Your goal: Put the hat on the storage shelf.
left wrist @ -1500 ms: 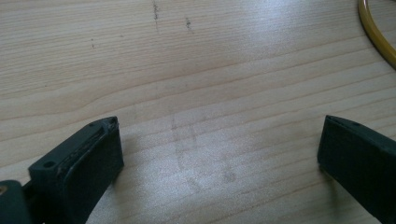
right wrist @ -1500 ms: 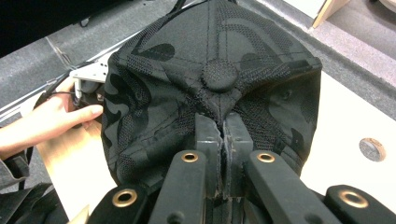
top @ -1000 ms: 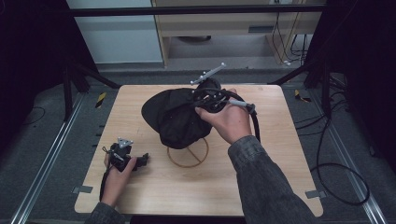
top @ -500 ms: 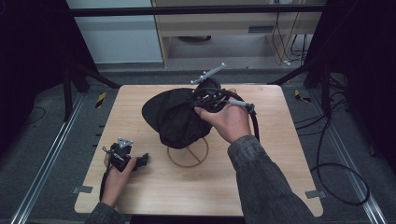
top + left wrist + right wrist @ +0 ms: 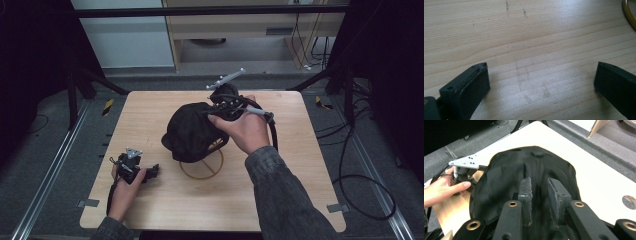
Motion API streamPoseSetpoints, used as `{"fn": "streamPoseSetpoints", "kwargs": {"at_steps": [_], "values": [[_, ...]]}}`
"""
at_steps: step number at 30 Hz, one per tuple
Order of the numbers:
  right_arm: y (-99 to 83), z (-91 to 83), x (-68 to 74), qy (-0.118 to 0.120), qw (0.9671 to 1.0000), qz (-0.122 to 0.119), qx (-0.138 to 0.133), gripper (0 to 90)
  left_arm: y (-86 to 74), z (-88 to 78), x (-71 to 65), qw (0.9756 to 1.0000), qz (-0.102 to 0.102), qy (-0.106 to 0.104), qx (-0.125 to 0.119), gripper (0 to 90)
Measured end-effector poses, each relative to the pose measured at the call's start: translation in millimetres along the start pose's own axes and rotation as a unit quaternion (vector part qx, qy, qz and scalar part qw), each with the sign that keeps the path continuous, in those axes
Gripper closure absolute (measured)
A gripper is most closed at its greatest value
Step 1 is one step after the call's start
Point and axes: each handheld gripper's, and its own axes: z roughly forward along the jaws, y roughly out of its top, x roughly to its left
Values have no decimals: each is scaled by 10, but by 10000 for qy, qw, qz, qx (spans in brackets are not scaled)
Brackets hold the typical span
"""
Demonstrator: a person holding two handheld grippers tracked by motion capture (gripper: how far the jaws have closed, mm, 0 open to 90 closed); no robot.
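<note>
Near the middle of the wooden surface (image 5: 300,165), a black cap (image 5: 192,132) is sitting draped over a wire stand whose round yellowish base ring (image 5: 202,172) is lying flat on the wood just near-side of the cap. The right gripper (image 5: 220,107) is reaching in at the cap's far-right side, held by the right hand (image 5: 245,130), with its cable looping down past the wrist. Seen from the right gripper view, its jaws are standing a narrow gap apart with black cap fabric (image 5: 506,182) lying between and around them; whether they are actually pinching the cloth cannot be told.

At the near-left corner, the left gripper (image 5: 152,171) is resting low on the surface in the left hand (image 5: 125,182), pointing right toward the ring and well apart from the cap. Its jaws are spread wide in the left gripper view, with bare wood grain (image 5: 536,50) between them and an arc of the yellowish ring (image 5: 629,12) showing at the upper right edge.
</note>
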Motion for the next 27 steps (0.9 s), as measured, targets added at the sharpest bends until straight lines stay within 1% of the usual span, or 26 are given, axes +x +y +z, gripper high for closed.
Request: {"fn": "streamPoseSetpoints", "kwargs": {"at_steps": [6,7,9,18,27], "values": [[-41,-74,-34,-19,10000,6,-60,723,0,-1,1,10000,10,-8,11,0],[-67,-98,-44,-17,10000,51,-73,723,0,-1,1,10000,12,-9,11,0],[-84,-110,-55,-33,10000,21,-79,721,0,-2,1,10000,14,-6,12,0],[-235,-239,-131,-33,9997,150,-172,718,-1,-2,-2,10000,12,-10,12,0],[-323,-320,-149,-23,9996,179,-201,714,-1,-2,-2,10000,12,-10,11,0]]}}
